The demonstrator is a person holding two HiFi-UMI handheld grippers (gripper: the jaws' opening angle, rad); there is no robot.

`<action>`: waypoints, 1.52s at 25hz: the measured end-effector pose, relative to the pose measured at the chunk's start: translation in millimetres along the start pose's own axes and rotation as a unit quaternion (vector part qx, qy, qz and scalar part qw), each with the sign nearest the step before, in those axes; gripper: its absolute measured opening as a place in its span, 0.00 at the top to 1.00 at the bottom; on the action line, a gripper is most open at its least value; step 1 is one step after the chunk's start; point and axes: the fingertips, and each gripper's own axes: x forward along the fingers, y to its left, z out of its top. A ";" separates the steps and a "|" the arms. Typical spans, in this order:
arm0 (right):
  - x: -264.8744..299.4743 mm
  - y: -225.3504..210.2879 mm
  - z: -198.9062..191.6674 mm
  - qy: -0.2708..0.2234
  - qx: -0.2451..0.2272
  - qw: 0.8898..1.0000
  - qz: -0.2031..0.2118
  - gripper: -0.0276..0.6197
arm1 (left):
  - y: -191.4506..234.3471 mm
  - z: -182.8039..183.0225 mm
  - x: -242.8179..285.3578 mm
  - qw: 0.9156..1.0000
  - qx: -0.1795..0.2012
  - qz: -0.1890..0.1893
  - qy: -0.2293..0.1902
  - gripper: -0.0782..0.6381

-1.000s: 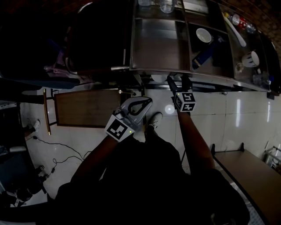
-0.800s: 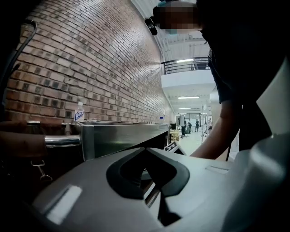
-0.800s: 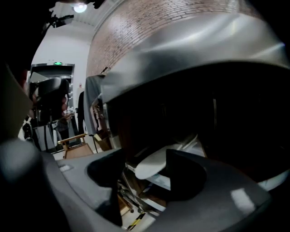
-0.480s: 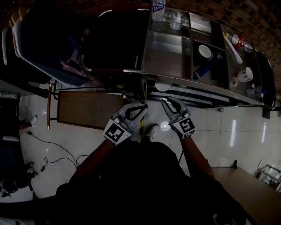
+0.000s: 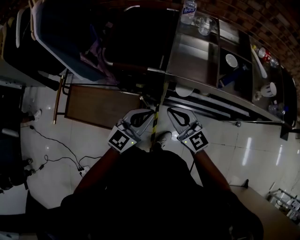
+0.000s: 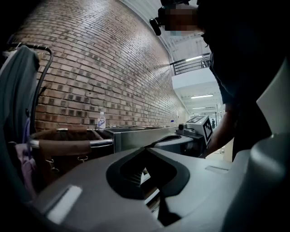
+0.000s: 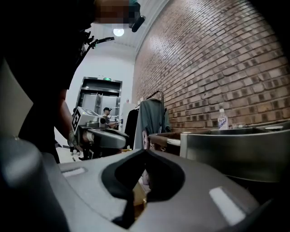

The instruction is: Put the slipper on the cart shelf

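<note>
In the head view both grippers are held close in front of the person, side by side over the tiled floor. My left gripper (image 5: 150, 113) is shut with nothing in it; in its own view the jaw tips (image 6: 146, 149) meet. My right gripper (image 5: 170, 111) is shut and empty too, its tips (image 7: 145, 151) touching. The steel cart (image 5: 201, 54) stands just beyond them. A pale object (image 5: 184, 90) lies on its lower shelf, but it is too dark to tell whether it is the slipper.
On the cart top are a water bottle (image 5: 188, 10), glasses, a white bowl (image 5: 230, 60) and cups. A low brown wooden shelf (image 5: 101, 105) stands at the left, with hanging clothes (image 7: 152, 118) behind it. Cables trail over the floor (image 5: 56, 157). The person's shoe (image 5: 164, 138) is below the grippers.
The right gripper has pulled back from the cart's lower shelf toward the body and its jaws have gone from open to shut. The left gripper stayed shut near the body.
</note>
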 end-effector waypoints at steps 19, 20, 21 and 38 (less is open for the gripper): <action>185.4 185.7 39.7 0.013 0.043 0.998 -0.047 0.96 | 102.9 -9.9 -228.7 0.998 0.002 -0.052 -0.036 0.89; 194.6 194.9 40.4 0.015 0.043 0.998 -0.052 0.96 | 109.0 -10.3 -240.6 0.998 0.003 -0.056 -0.039 0.89; 202.7 203.6 41.4 0.016 0.041 0.997 -0.057 0.95 | 114.2 -11.0 -252.0 0.997 0.004 -0.059 -0.040 0.89; 224.0 272.3 59.3 0.026 0.035 0.996 -0.075 0.96 | 112.1 -7.6 -316.4 0.996 -0.007 -0.073 -0.046 0.89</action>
